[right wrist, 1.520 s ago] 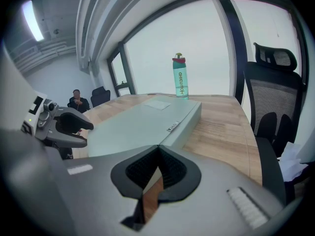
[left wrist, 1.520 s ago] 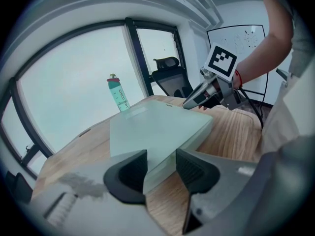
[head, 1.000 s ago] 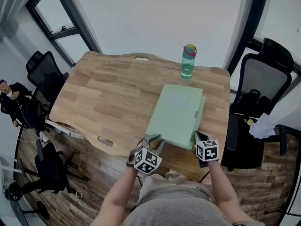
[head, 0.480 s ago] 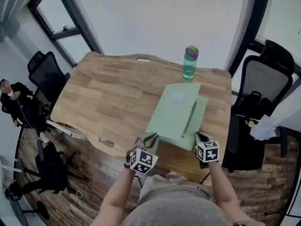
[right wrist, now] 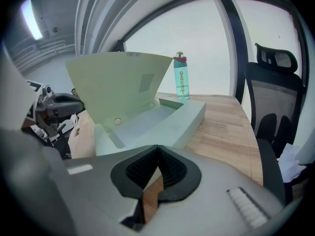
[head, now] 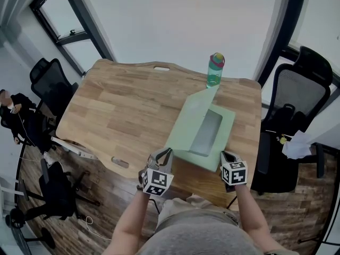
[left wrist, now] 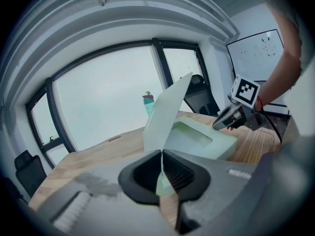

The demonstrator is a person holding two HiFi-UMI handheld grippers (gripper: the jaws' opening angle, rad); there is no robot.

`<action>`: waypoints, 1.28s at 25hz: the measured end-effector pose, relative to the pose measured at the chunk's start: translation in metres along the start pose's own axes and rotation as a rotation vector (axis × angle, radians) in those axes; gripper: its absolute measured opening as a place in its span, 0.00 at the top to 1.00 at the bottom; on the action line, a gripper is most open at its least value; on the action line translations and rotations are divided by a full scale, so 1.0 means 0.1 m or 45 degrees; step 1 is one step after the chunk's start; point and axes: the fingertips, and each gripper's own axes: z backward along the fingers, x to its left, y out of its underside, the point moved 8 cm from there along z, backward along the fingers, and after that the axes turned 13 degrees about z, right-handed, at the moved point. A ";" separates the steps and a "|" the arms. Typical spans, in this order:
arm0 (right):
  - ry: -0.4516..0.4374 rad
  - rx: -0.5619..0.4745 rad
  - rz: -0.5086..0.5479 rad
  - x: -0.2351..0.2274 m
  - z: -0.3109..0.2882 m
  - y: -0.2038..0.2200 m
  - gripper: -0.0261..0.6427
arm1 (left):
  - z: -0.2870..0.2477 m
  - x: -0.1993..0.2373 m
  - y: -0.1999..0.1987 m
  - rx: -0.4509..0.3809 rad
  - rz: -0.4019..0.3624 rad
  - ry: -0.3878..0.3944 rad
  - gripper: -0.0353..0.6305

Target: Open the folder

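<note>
A pale green box folder (head: 204, 137) lies on the wooden table (head: 127, 105), near its right front edge. Its cover (head: 190, 116) is swung up and tilts to the left, so the grey-green inside shows. My left gripper (head: 163, 154) is at the folder's near left corner; its jaws have just been closing and are shut on the cover's thin edge (left wrist: 167, 112), which runs up from between the pads. My right gripper (head: 226, 154) is shut at the near right corner with nothing between its jaws (right wrist: 157, 151). The open tray (right wrist: 147, 119) lies just ahead of it.
A teal water bottle (head: 214, 70) with a pink lid stands behind the folder at the table's far edge. A black office chair (head: 295, 94) stands to the right, another (head: 50, 81) to the left. A person (head: 16, 116) sits at far left.
The cover has gone from lying flat to standing open. My left gripper has moved left and up with the cover's edge. The right gripper has stayed put.
</note>
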 end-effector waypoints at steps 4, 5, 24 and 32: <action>0.022 0.015 0.032 0.03 0.00 -0.01 0.96 | 0.04 0.15 0.00 -0.015 0.044 -0.054 0.93; 0.021 0.015 0.028 0.03 0.00 -0.01 0.96 | 0.05 0.19 0.01 -0.017 0.057 -0.068 0.93; -0.020 0.088 0.069 0.01 -0.03 -0.06 0.96 | 0.06 0.75 0.09 -0.019 0.410 -0.286 0.94; -0.035 0.106 0.088 0.00 -0.02 -0.08 0.96 | 0.00 1.00 0.30 0.024 0.558 -0.403 0.92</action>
